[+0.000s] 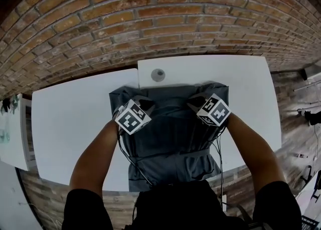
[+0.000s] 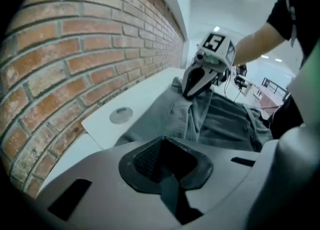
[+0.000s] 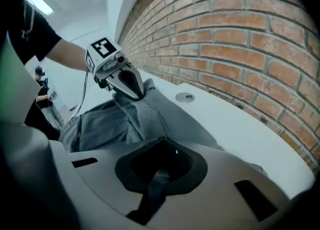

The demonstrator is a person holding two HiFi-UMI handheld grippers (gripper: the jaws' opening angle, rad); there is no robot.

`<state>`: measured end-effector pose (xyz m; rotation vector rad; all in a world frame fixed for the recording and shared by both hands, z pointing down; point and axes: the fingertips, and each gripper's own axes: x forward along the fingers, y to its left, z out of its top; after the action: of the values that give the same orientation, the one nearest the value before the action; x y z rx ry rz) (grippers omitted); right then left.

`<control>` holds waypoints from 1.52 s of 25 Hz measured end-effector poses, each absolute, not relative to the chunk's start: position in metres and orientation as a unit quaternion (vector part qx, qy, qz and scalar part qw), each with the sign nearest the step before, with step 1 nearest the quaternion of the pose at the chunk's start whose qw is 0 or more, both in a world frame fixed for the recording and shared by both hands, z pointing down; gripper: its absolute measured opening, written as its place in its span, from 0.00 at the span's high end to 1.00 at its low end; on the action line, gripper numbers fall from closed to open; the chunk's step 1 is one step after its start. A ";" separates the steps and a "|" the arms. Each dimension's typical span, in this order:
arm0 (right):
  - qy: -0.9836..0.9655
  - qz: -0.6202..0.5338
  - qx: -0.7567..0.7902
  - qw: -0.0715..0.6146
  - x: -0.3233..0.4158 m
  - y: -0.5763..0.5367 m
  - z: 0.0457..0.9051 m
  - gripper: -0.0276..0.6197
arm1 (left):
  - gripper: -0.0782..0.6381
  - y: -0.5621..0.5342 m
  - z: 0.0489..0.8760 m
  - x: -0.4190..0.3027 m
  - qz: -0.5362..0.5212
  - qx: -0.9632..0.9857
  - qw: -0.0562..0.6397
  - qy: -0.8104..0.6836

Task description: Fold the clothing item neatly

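Dark grey cloth garment (image 1: 170, 134) lies spread flat on the white table (image 1: 70, 119), stretching from just beyond both tongs back to the person, where its near end droops over the table edge. Left tongs (image 1: 148, 105) are closed on a pinch of the fabric, and a dark strip of cloth shows between the jaws in the left gripper view (image 2: 167, 174). Right tongs (image 1: 193, 105) are likewise clamped on the cloth (image 3: 157, 174). Each is seen from the other's view nipping a raised ridge of fabric. The two grips sit level with each other near the far end, one on each side, probably so that end lifts evenly and the fold line stays straight. The far hem lies just beyond the tongs. A round grey disc (image 1: 158, 75) sits beyond them, near the hem and clear of it. Past that the table ends at the red brick wall (image 1: 150, 18), so there is little room forward. There is bare table outside each of the tongs. The most open travel is back toward the person, over the garment itself.
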<state>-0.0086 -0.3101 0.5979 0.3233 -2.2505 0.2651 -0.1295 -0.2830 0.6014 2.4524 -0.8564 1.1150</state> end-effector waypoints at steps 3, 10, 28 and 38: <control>-0.876 0.090 0.136 0.453 0.003 -0.312 0.614 0.95 | 0.88 -0.277 0.627 -0.142 0.428 0.828 0.190 -0.308; -0.870 0.164 0.200 0.419 0.027 -0.321 0.616 0.95 | 0.88 -0.274 0.617 -0.180 0.385 0.820 0.224 -0.360; -0.884 0.159 0.410 0.160 0.019 -0.220 0.503 0.96 | 0.90 -0.177 0.529 -0.212 0.192 0.851 0.190 -0.451; -0.861 0.205 0.432 0.170 0.083 -0.155 0.522 0.96 | 0.90 -0.098 0.549 -0.196 0.180 0.851 0.227 -0.439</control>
<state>0.0830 -0.1553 0.5221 1.2282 -2.4471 0.5833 -0.1957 -0.0985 0.5491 2.3450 -1.2089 0.4953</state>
